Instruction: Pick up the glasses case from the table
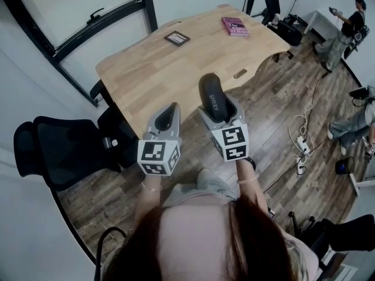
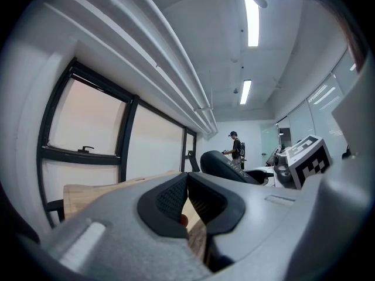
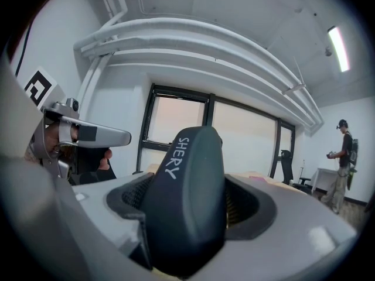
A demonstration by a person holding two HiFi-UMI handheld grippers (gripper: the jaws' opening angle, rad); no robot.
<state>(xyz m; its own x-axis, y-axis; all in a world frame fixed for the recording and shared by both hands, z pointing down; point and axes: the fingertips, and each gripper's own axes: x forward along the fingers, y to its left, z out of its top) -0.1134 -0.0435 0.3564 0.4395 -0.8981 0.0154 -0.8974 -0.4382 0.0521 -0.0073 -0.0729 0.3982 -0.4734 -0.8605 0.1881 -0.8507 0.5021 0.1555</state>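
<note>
I read one word, SHERY, in white capitals along the dark glasses case (image 3: 187, 198), plain in both the head view and the right gripper view. The pink book (image 1: 235, 26) at one o'clock on the table (image 1: 152, 75) carries print too small for me to read

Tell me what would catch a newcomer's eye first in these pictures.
The dark glasses case, lettered SHERY, stands out first: it sits upright in the right claw, held off the wooden table near its front edge. Beside it, the left claw is shut with nothing in it. A pink book lies at the table's far end.
</note>
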